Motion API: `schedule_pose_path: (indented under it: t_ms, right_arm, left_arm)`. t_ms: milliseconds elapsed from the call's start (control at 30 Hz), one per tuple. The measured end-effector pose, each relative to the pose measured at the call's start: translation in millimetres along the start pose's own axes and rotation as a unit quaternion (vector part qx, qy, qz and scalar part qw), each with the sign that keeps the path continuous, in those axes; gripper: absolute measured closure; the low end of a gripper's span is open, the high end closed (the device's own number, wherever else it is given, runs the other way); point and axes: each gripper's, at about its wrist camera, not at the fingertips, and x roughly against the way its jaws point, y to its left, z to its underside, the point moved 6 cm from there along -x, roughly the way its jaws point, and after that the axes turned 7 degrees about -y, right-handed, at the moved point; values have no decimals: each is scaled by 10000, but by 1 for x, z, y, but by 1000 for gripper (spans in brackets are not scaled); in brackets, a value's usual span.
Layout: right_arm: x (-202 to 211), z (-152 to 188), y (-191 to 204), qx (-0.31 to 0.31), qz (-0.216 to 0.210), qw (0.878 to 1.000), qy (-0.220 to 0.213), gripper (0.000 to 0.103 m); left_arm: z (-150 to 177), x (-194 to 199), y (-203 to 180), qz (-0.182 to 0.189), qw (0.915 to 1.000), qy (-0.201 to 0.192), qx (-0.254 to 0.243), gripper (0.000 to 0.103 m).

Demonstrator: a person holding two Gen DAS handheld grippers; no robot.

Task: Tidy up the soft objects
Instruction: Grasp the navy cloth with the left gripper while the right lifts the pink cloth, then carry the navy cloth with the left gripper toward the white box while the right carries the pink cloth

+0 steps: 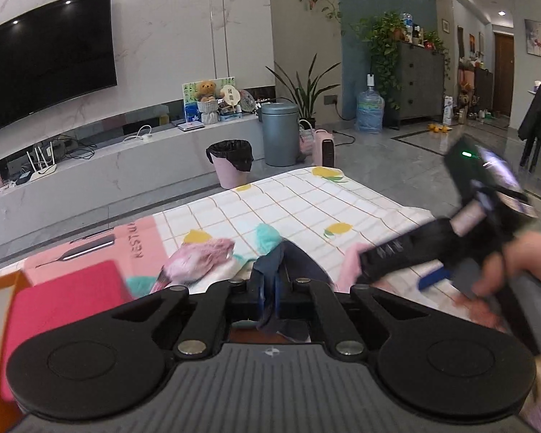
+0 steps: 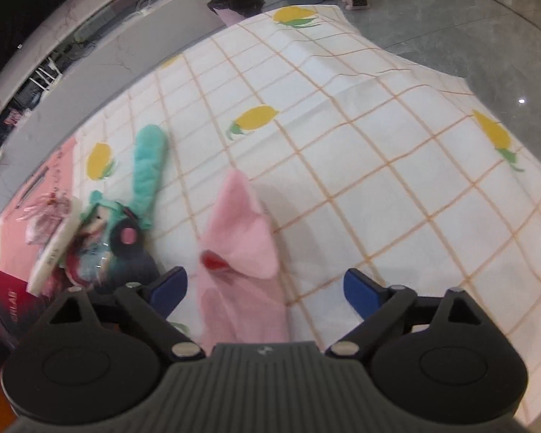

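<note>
A soft doll with long teal hair (image 2: 148,166) lies blurred at the left of the checked tablecloth (image 2: 378,126). In the left wrist view my left gripper (image 1: 268,288) is shut on the doll's dark blue cloth (image 1: 295,263), with the teal hair (image 1: 267,238) just beyond it. A pink soft piece with a red spot (image 2: 241,223) lies on the cloth between the wide-apart fingers of my right gripper (image 2: 267,283). That gripper is open and its blue pads (image 2: 360,285) do not touch the piece. A hand (image 1: 515,259) holds the right tool at the right of the left wrist view.
A pink fluffy item (image 1: 202,259) lies beside the doll. A pink box (image 1: 90,252) and a red box (image 1: 65,299) stand at the table's left end. The tablecloth drops off at the far and right edges. A pink bin (image 1: 231,166) stands on the floor beyond.
</note>
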Motion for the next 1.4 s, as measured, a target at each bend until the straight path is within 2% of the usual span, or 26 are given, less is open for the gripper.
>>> schedule_pose_path:
  t_ms: [67,133,267,400,467,567,667,733,800,867,900,933,1100,1233,1400]
  right_arm:
    - [-3,1,5,-83,-78,9999,8,4]
    - [-6,2,10,77,77,9999,-73,3]
    - [-12,8,24,677,423,9967,-110,2]
    - [-19,17,34,1421,727,9871,-99,2]
    - [-21,20,36,1701,814,9820,-80,3]
    - [-19,20,35,1769,767,9812,-132,8]
    - [-14,18,35,1828,714,9802,-258,28]
    - [-9,17,36,1813,734,9801,-339,55]
    - [-8,18,37,1850,739,9793,-359,59]
    - [-8,18,40,1926,714,9780,-356,74]
    - [-7,18,41,1956,742,9772,-349,96]
    - [-6,19,41,1992,799,9761,-339,99]
    - [-5,20,41,1935,675,9784,-279,100]
    - [-4,24,46,2109,628,9752,-213,100]
    - [11,25,56,2251,410,9727,-382,101]
  left_arm:
    - [4,11,2,43,10000,-29,29,98]
    - [7,17,3,45,9999,-96,31,98]
    - [14,21,5,111,9998,-90,126,98]
    - [28,21,9,216,9995,-100,188,98]
    - [37,15,10,101,9998,21,168,98]
    - [50,6,13,100,9991,282,312,98]
    - [54,4,14,76,9988,324,346,98]
    - [57,3,16,58,9990,309,326,98]
    - [60,4,16,106,9987,310,389,98]
    - [60,2,18,116,9984,327,457,98]
    - [61,3,19,98,9983,336,462,98]
    - [62,3,19,71,9984,335,459,98]
    - [63,5,20,73,9983,312,483,98]
    - [61,9,18,77,9989,223,399,98]
    - [56,16,16,55,9992,158,368,98]
